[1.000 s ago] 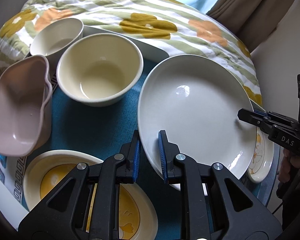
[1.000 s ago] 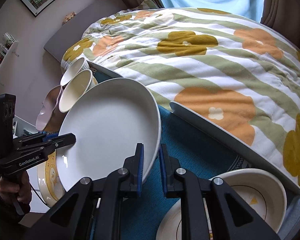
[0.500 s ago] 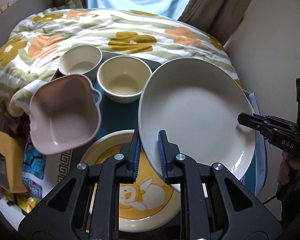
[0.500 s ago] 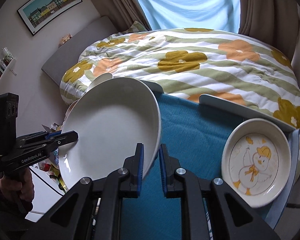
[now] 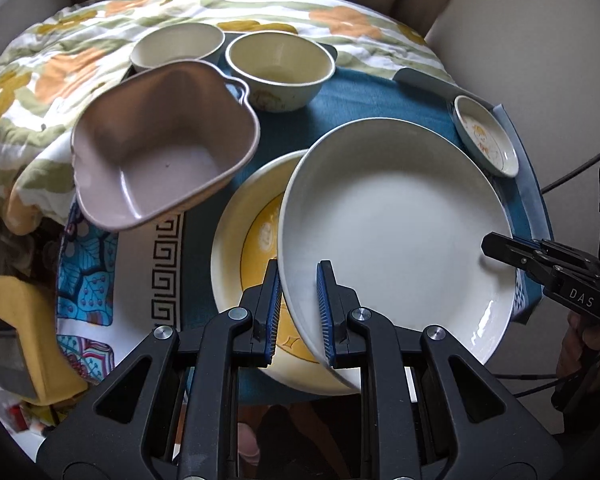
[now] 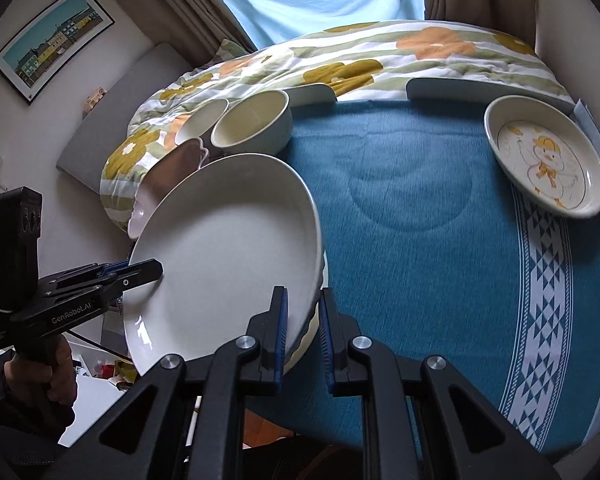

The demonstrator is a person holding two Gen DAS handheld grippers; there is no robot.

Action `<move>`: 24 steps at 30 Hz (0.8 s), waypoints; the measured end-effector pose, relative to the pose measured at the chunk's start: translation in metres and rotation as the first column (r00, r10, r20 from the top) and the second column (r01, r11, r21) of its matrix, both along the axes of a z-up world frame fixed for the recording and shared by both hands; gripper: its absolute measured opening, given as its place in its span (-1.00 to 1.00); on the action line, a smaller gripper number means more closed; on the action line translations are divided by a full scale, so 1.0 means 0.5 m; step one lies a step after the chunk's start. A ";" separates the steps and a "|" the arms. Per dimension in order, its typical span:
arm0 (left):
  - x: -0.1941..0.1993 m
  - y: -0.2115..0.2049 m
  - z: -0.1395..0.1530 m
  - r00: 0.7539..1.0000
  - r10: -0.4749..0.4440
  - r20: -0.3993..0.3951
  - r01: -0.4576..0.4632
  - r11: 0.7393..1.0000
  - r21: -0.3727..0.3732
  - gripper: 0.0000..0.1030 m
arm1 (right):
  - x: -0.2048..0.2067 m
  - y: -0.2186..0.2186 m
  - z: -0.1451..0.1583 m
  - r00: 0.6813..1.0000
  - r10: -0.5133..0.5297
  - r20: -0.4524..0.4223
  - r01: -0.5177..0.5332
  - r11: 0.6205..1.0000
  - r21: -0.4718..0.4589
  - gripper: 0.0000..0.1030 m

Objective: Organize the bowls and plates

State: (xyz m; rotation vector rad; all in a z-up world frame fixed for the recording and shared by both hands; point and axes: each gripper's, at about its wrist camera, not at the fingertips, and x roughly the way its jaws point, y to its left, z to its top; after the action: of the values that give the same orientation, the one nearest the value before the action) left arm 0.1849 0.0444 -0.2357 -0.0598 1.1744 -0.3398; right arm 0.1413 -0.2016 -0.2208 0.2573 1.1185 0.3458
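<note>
Both hand-held grippers are clamped on the same large white plate point(image 5: 396, 236): the left hand-held gripper point(image 5: 298, 312) pinches its near rim between the blue pads, and the right hand-held gripper point(image 6: 303, 334) pinches the opposite rim. The plate hangs tilted in the air, partly over the yellow duck plate point(image 5: 244, 264) that lies on the blue cloth of the tabletop point(image 6: 420, 240).

The chief risk, as I judge it, is the grip itself. Each pair of pads holds only a narrow strip of glazed rim, so if the two hands drift apart, twist against each other, or one drops faster, the plate could slip out and fall onto the yellow plate below, chipping both. Lowered while tilted, its low edge would strike first and could skid.

The pink square bowl point(image 5: 160, 148) sits tilted just beside the white plate's left edge, resting partly on the bedding rather than flat. A sideways swing could knock it off the tabletop's left side.

The yellow plate lies close to the near edge of the tabletop, so a push toward the person could send it over. Two cream bowls point(image 5: 280, 68) stand well apart at the far edge against the flowered quilt point(image 6: 380, 56). The small duck dish point(image 6: 544, 156) lies near the far right corner. Between it and the stack the blue cloth is bare, giving free room to the right. The left side is crowded.
</note>
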 end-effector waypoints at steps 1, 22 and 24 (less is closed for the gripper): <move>-0.002 0.003 -0.010 1.000 -0.002 -0.008 0.002 1.000 0.001 -0.71 | -0.004 0.004 -0.005 1.000 -0.001 -0.001 0.001 1.000 -0.002 -0.73; 0.034 -0.026 -0.095 0.999 -0.017 -0.043 0.022 0.994 0.109 -0.70 | -0.004 0.031 -0.045 0.999 0.049 -0.002 -0.049 0.994 -0.097 -0.73; 0.035 -0.043 -0.095 0.999 -0.028 -0.030 0.031 0.991 0.128 -0.70 | -0.003 0.028 -0.043 0.999 0.048 0.000 -0.048 0.994 -0.101 -0.73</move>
State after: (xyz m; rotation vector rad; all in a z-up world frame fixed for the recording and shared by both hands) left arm 0.2023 0.0228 -0.2832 0.0653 1.2233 -0.2896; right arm 0.1401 -0.1877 -0.2421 0.1409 1.1378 0.3306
